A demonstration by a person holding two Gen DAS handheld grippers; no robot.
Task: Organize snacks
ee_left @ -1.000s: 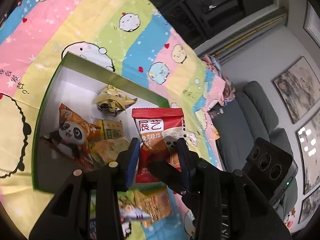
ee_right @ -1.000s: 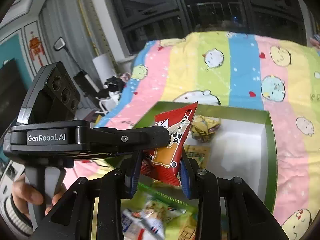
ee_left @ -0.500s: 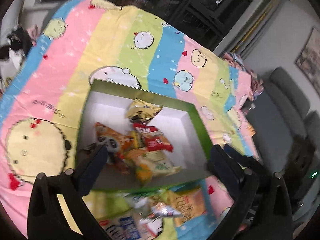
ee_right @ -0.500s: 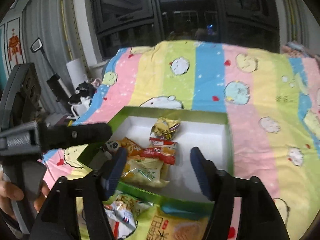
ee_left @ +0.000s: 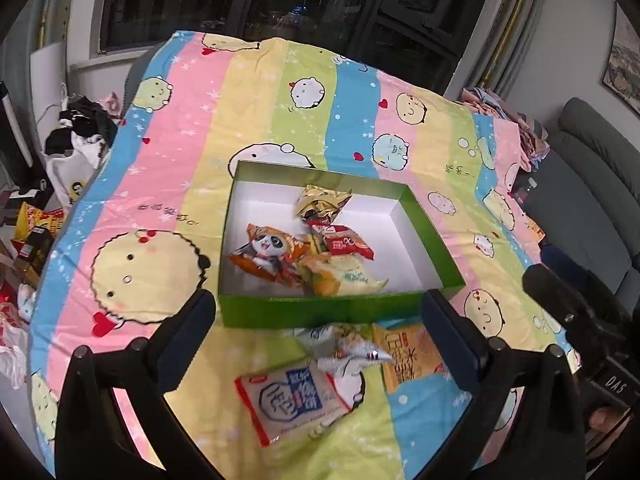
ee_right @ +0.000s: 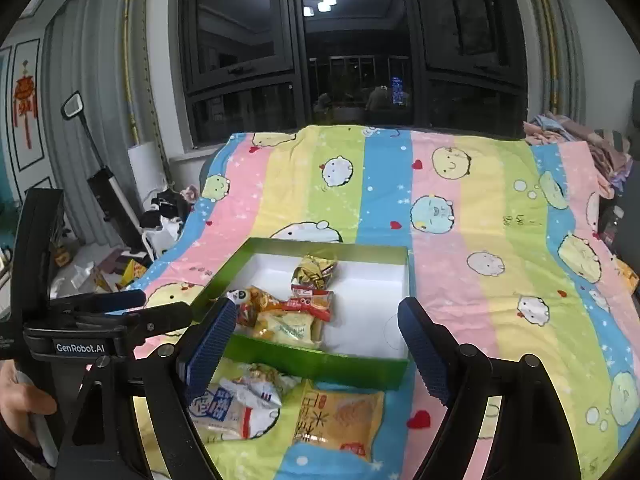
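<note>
Seen from the left wrist, at 7 o'clock, left gripper (ee_left: 320, 316) spread wide, gripping nothing, hovering above the striped cartoon sheet (ee_left: 168, 168). Just past centre, green box (ee_left: 336, 310) with a white floor, holding four packets bunched toward its left half: panda packet (ee_left: 266, 246) at 9 o'clock of the bunch, gold packet (ee_left: 320, 200) at 12, red packet (ee_left: 344, 242) at 3, pale yellow packet (ee_left: 348, 278) at 6. Outside the box, against its near wall at 6 o'clock, three loose snacks: blue-and-white packet (ee_left: 292, 398), crumpled silver wrapper (ee_left: 346, 350) partly over it, orange cracker packet (ee_left: 404, 354) furthest right.

Seen from the right wrist, right gripper (ee_right: 316, 340) likewise wide apart and empty, fingers framing the near box wall (ee_right: 320, 364), same loose snacks at 6 o'clock below.
</note>
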